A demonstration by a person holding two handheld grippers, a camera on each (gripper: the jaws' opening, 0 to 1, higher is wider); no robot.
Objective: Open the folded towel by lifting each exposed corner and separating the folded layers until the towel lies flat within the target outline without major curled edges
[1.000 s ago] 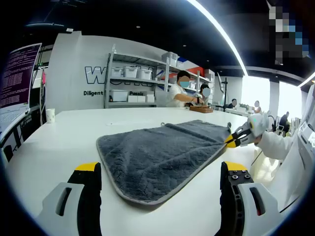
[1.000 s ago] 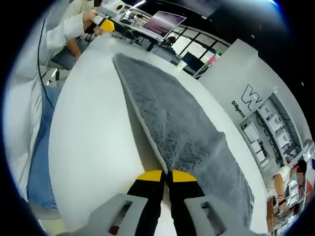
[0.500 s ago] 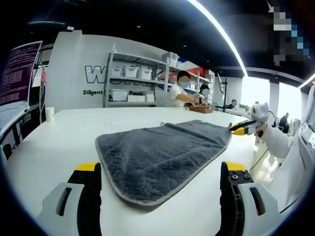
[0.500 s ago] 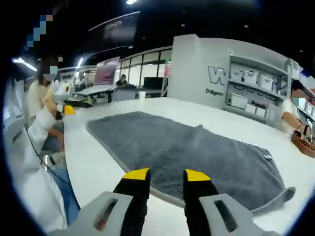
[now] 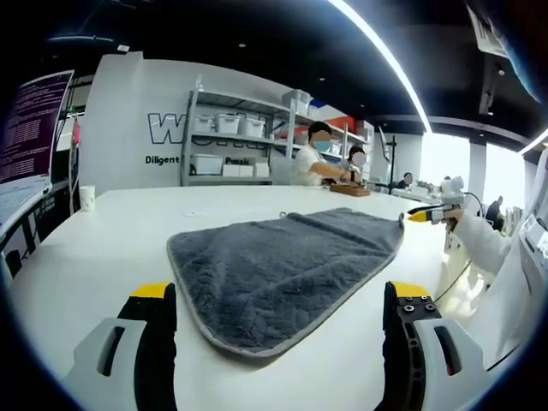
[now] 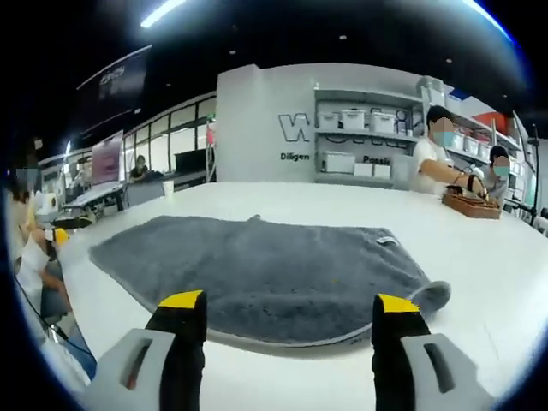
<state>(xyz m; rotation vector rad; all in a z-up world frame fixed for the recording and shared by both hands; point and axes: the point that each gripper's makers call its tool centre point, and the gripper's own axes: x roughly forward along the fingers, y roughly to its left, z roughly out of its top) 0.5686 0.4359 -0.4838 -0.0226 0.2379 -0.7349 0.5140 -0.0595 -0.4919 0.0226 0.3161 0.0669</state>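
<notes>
Left gripper view: the grey towel is spread on the white table, its long axis running from the near rounded corner just ahead of the jaws off toward the far right, where it narrows to a corner beside the right gripper. That gripper hangs just past the corner, yellow tips close together from this distance, though I cannot tell whether they touch the cloth. The left gripper sits low over the table with its jaws spread wide, nothing between them, the towel's near edge lying just beyond.

Right gripper view: here the towel stretches sideways across the table, left to right, and this angle gives what the other misses: the right-hand corner is curled over into a small lip, and a small tag sits on the far edge. The right gripper has its jaws wide apart, holding nothing, with the near hem just ahead.

The pile is plush and dark grey, with a paler stitched border. Shelving with white bins and two seated people stand behind.
</notes>
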